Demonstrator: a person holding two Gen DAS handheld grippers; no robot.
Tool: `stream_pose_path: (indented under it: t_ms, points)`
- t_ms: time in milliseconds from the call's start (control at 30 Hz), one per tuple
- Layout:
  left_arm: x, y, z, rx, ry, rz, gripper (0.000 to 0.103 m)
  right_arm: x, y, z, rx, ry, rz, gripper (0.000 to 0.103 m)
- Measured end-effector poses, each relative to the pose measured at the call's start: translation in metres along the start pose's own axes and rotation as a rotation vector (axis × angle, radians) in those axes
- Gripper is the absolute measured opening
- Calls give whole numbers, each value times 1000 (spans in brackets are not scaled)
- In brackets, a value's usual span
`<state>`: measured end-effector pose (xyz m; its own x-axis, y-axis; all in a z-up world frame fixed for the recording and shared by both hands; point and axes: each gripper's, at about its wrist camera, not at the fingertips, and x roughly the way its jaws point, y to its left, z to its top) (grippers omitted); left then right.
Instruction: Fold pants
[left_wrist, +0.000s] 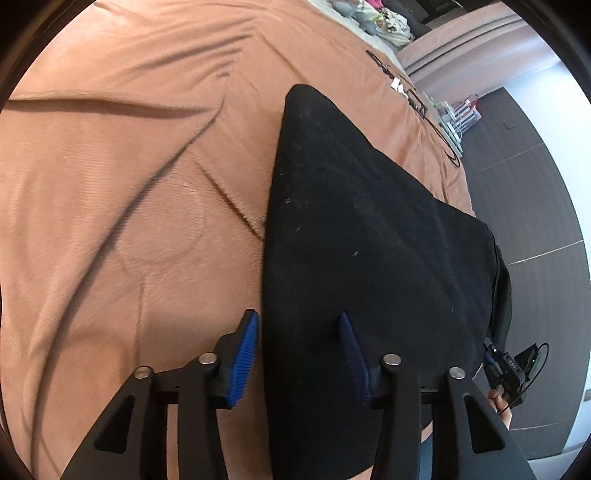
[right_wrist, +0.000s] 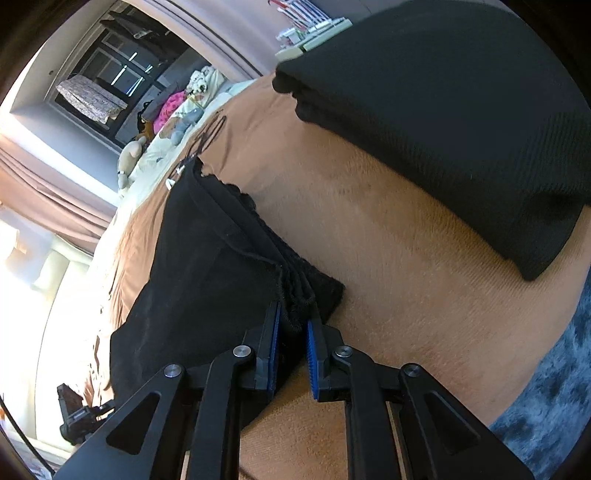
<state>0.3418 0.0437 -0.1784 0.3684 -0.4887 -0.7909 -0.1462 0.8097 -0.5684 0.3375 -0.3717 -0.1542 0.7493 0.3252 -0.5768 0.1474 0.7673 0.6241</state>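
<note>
Black pants (left_wrist: 369, 240) lie spread on a tan bedspread (left_wrist: 110, 221). My left gripper (left_wrist: 298, 315) stands open over their near left edge. One blue pad (left_wrist: 243, 354) is above the bedspread and the other above the cloth, neither pressing. In the right wrist view the pants (right_wrist: 207, 266) stretch away to the left. Their gathered edge is bunched into folds between the pads of my right gripper (right_wrist: 294, 314), which is shut on it with a narrow gap. The cloth under the fingers is hidden.
A second black garment (right_wrist: 443, 110), folded, lies on the bedspread (right_wrist: 406, 295) at the upper right. Soft toys (right_wrist: 177, 114) sit at the bed's far end. The bed edge drops to dark floor (left_wrist: 535, 203) and a blue-grey rug (right_wrist: 554, 387).
</note>
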Motion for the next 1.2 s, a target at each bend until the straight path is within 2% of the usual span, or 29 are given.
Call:
stream_pose_path:
  t_ms: [67, 100, 133, 200, 233, 367, 467, 500, 533, 567, 633, 667, 867, 1200]
  points:
    - [3, 0, 2, 0, 1, -3, 45, -4, 0, 2, 4, 14, -2, 20]
    - [4, 1, 4, 0, 0, -8, 45, -6, 1, 3, 5, 20, 0, 32]
    - [6, 0, 6, 1, 0, -12, 45, -8, 1, 3, 6, 27, 9, 50]
    - [9, 4, 9, -9, 4, -26, 45, -13, -2, 1, 12, 33, 27, 72]
    - [10, 4, 11, -14, 4, -30, 43, -15, -5, 2, 21, 32, 44, 73]
    - [6, 2, 13, -3, -16, -7, 11, -2, -19, -2, 62, 80, 92, 73]
    - [-6, -2, 15, -24, -51, -25, 8, 9, -18, 5, 52, 68, 114, 73]
    - [-13, -5, 15, -13, -66, -26, 8, 12, -17, 8, 64, 68, 129, 67]
    - [-22, -10, 15, 1, -86, -28, 7, 16, -18, 11, 72, 76, 142, 54]
    - [-30, -13, 15, 2, -103, -37, 7, 21, -20, 14, 86, 90, 136, 46]
    - [-43, -17, 16, -11, -121, -57, 7, 26, -26, 16, 115, 105, 142, 22]
    - [-48, -19, 15, -8, -127, -60, 7, 26, -27, 17, 127, 113, 167, 18]
    - [-82, -20, 15, -4, -169, -65, 7, 18, -14, 9, 81, 98, 181, 16]
    - [-149, 42, 14, -69, -245, 21, 7, 40, 33, -23, -14, 210, 250, 15]
